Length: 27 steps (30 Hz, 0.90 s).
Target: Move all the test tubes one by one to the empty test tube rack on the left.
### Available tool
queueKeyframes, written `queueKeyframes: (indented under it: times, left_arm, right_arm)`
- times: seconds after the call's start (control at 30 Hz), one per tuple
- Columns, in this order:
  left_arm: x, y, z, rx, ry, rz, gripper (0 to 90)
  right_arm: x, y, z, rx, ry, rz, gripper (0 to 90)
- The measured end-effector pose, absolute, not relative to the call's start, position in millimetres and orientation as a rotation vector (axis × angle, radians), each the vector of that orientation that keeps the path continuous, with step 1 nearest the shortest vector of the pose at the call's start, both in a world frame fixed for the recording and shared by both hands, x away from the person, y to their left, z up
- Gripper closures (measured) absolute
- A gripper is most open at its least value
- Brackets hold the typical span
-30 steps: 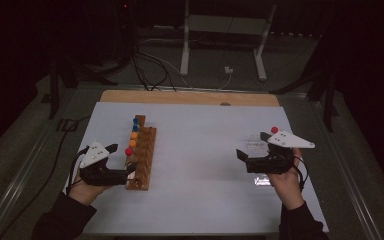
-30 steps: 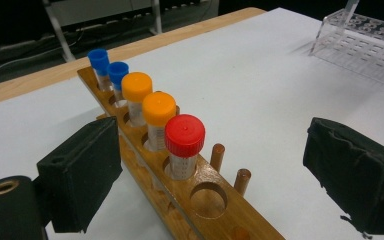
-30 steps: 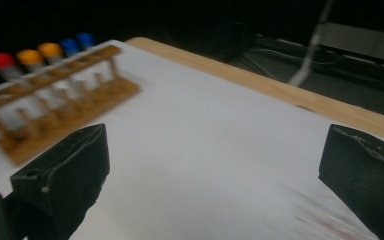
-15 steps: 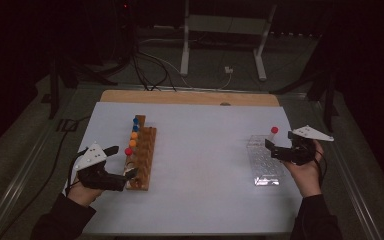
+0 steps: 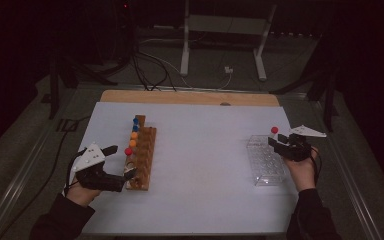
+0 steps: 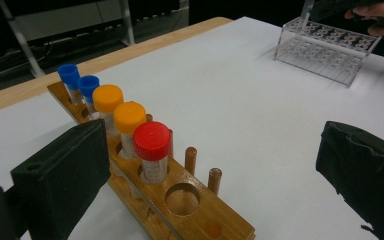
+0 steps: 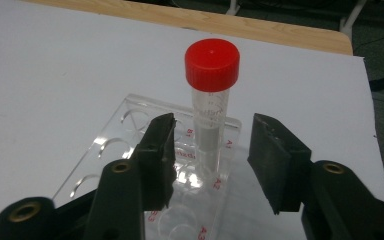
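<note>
Red-capped tube stands upright in our clear rack, just beyond and between the right gripper's jaws, which have just been closing without touching it. Our left gripper gapes wide around the wooden rack's near end.

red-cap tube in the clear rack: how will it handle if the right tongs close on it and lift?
The red-capped tube looks like a stiff, smooth plastic cylinder, so probably slippery between the right tongs. It is slim with little fill showing, so likely light. It stands tall above the clear rack, which looks light too; a skewed pull may tip the tube or drag the rack along.
</note>
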<state>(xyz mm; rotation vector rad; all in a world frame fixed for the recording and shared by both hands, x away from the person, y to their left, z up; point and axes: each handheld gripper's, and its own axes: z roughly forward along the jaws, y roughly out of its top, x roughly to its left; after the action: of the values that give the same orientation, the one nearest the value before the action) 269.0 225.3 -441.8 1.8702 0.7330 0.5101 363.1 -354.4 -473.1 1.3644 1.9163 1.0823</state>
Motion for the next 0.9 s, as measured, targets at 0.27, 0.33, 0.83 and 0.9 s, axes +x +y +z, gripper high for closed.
queueKeyframes:
  times: [0.27, 0.33, 0.83, 0.9]
  left_arm:
    - [269, 225, -442, 1.874, 0.733, 0.509, 1.7]
    - [269, 225, -442, 1.874, 0.735, 0.511, 1.7]
    - [268, 224, -439, 1.882, 0.729, 0.51, 1.7]
    - [268, 223, -438, 1.882, 0.725, 0.503, 1.7]
  right_arm:
    - [371, -353, -473, 1.38, 1.917, 1.091, 68.5]
    - [372, -353, -474, 1.38, 1.928, 1.087, 72.5]
    - [363, -352, -446, 1.329, 1.897, 1.09, 75.2]
    - [360, -352, -441, 1.318, 1.889, 1.092, 75.3]
